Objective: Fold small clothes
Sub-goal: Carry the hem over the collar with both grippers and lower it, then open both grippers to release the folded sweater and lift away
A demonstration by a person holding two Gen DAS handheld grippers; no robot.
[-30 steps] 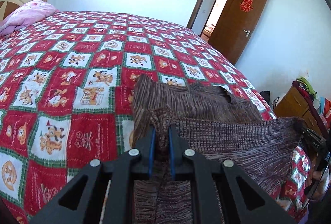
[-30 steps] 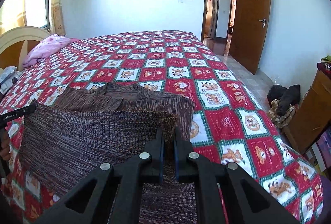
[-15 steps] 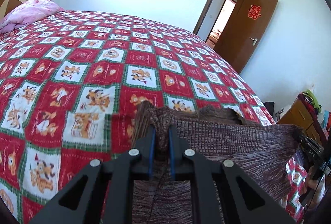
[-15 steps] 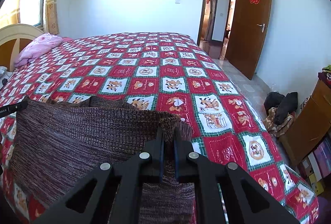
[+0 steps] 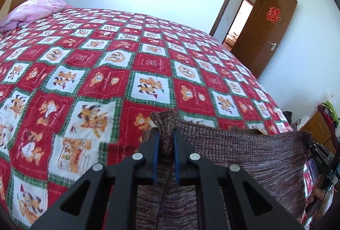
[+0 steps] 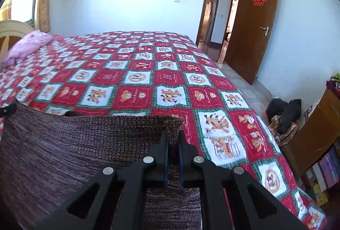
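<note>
Knitted brown garment (image 5: pixel 244 151) stretched taut, corners pinched in left gripper (image 5: pixel 165 136) and right gripper (image 6: pixel 172 134) fingers.

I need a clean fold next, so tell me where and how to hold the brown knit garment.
Keep the brown knit garment by its two top corners: left tool on one, right tool on the other, each coming from the near side of the bed. The edge between them stretches straight, so the cloth hangs flat.
</note>
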